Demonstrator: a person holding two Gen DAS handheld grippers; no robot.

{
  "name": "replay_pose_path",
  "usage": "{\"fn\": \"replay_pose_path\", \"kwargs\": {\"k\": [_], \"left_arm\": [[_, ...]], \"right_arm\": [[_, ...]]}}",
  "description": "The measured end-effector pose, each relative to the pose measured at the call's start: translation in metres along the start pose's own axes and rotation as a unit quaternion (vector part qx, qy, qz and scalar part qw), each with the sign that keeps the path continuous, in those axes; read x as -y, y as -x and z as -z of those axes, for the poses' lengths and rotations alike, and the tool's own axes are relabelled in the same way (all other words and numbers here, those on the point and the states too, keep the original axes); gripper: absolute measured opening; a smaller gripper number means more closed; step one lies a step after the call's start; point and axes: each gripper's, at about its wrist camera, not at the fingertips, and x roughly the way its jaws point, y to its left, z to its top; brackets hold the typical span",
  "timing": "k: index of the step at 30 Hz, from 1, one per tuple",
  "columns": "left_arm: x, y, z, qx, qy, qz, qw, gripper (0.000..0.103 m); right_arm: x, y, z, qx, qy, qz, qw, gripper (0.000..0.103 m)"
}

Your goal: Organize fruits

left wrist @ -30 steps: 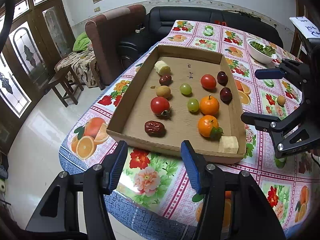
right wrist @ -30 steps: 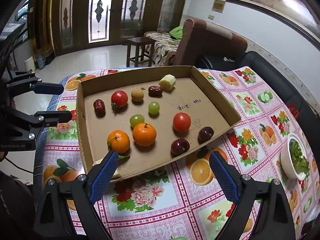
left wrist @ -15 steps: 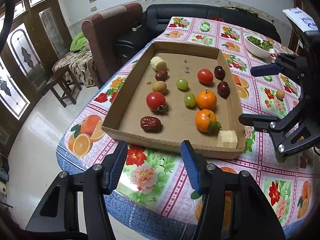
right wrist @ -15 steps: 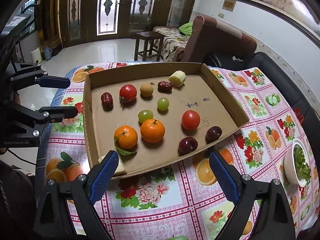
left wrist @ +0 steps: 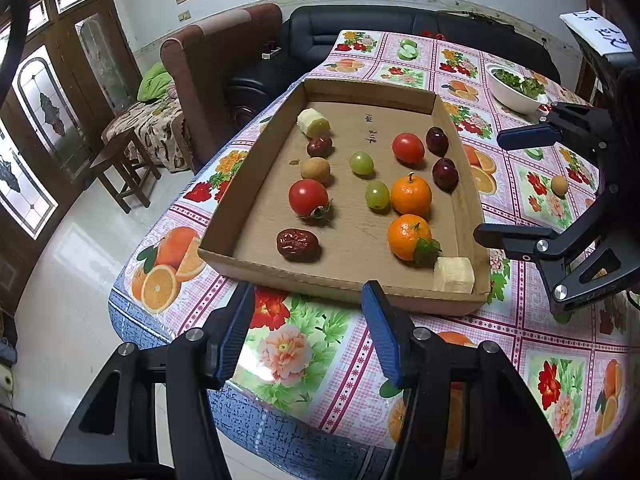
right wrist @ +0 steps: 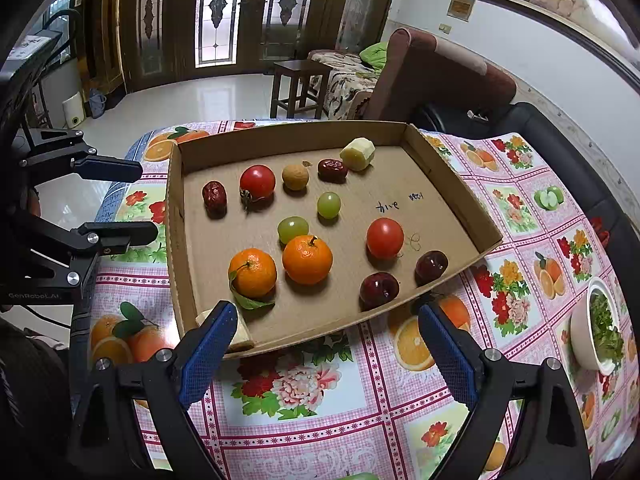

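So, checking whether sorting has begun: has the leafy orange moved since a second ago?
No. The leafy orange still sits beside the banana piece in a corner of the cardboard tray.

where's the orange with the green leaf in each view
Left wrist view: the orange with the leaf lies right of centre, near the cardboard tray's near wall, beside a pale fruit chunk.
Right wrist view: it lies lower left in the tray.
Shared landmark: the second orange next to it.
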Motion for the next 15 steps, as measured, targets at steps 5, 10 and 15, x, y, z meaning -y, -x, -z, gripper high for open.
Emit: {"fn": "replay_pose_path", "kwargs": {"k": [5,10,15], "left_arm": [[-0.0001,-0.0001,-0.0001,0.0,0.001,0.0,1.0,0.055],[0.0,-0.0007,0.0002,0.0,0.001,0.001,1.0,0.055],[0.0004,-0.0012,0.0007,0.001,0.001,0.002,1.0,0.055]], "right_arm": [[0.0007,-0.0011,0.0005,-0.004,0.0,-0.004,1.0,0.093],[0.0024,-0.0022,0.0024,-0.006,-0.005,-0.01,1.0,0.093],[0.0029,-0.0014,0.0022,-0.004,-0.006,-0.009,1.0,0.093]]}}
